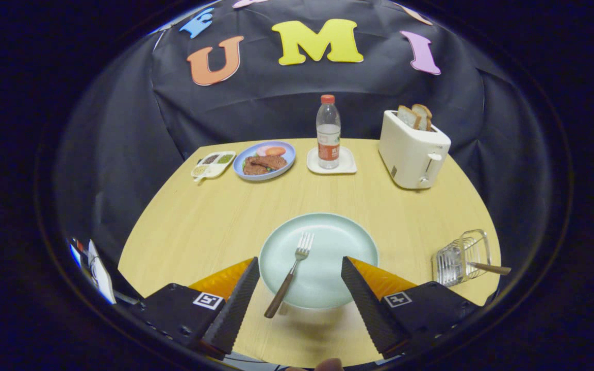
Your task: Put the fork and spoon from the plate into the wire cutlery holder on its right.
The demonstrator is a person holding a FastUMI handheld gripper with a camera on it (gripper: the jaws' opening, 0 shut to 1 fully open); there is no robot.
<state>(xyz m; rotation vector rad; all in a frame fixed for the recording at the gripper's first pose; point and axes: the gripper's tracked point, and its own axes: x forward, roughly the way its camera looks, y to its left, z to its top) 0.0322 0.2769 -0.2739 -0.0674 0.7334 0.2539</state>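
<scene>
A pale green plate (338, 242) lies on the wooden table just ahead of my fingers. On it rests a fork (291, 273) with a brown handle, tines pointing away; the handle end overhangs the plate's near rim, between the two fingers. My gripper (300, 263) is open, its black ribbed fingers (240, 299) spread wide either side of the fork handle and touching nothing. To the right of the plate stands the wire cutlery holder (461, 257). A brown handle (489, 267) sticks out of it to the right; its head is hidden in the wires.
Along the table's far side stand a white toaster (413, 152) with bread slices, a water bottle (328, 131) on a white coaster, a blue plate of food (265, 161) and a small divided condiment dish (213, 164). A fingertip shows beneath the gripper.
</scene>
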